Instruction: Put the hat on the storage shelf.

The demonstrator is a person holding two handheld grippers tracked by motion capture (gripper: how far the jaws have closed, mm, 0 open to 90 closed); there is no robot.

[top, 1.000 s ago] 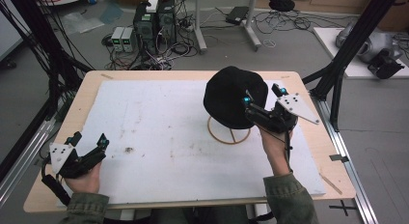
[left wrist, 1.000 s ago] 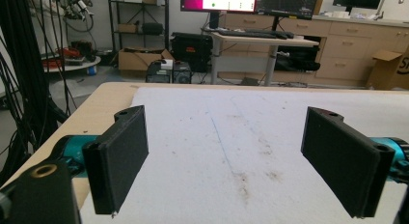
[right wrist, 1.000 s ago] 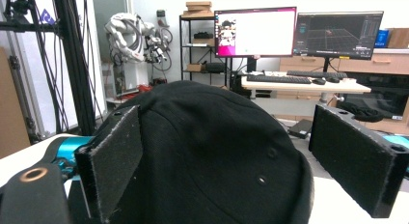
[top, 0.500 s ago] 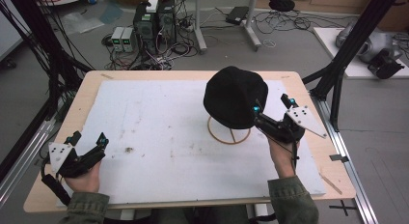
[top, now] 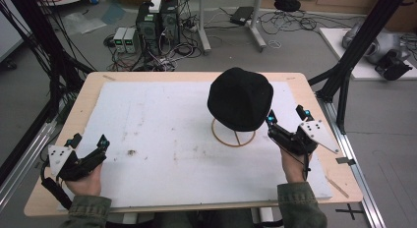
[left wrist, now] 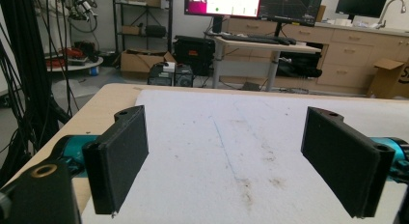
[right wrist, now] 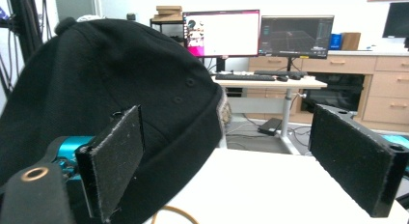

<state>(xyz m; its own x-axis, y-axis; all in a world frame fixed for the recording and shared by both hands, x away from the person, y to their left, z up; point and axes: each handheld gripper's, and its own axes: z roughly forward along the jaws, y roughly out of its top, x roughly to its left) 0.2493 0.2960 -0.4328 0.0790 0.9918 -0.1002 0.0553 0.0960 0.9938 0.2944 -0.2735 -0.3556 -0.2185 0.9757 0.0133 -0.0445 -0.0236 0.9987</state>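
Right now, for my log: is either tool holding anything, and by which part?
Nothing is held. The right tool is open beside the black fabric cap; the left tool is open too.

One black hat (top: 241,98) sits on one wooden ring stand (top: 233,137) on one bench (top: 187,78) covered by one white sheet (top: 162,159). Two hand-held tools: the left tool (top: 88,150) and the right tool (top: 286,120).

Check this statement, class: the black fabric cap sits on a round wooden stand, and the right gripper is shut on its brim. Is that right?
Not quite. The black fabric cap does sit on the round wooden stand, but the right gripper is open beside it, its jaws wide apart and holding nothing, as the right gripper view shows.
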